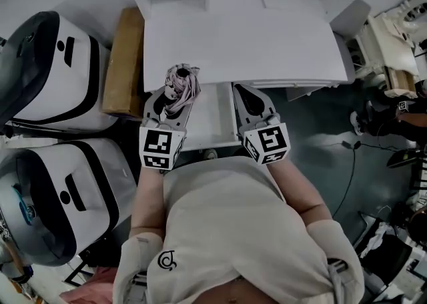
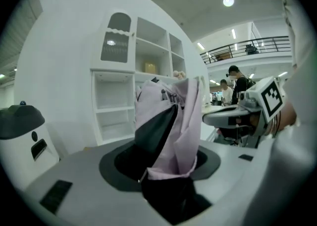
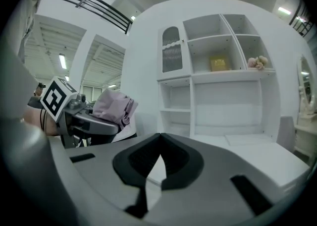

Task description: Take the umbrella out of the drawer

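The folded umbrella (image 2: 173,126), crumpled lilac fabric over black, is standing upright in the left gripper (image 1: 172,106), whose jaws are clamping it, just left of the open white drawer (image 1: 212,119). On the right, the right gripper (image 3: 159,136) is hovering clenched and empty.

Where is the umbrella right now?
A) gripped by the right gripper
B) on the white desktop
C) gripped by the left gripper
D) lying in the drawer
C: the left gripper has its jaws closed on the folded pink umbrella; the right gripper is shut and empty.
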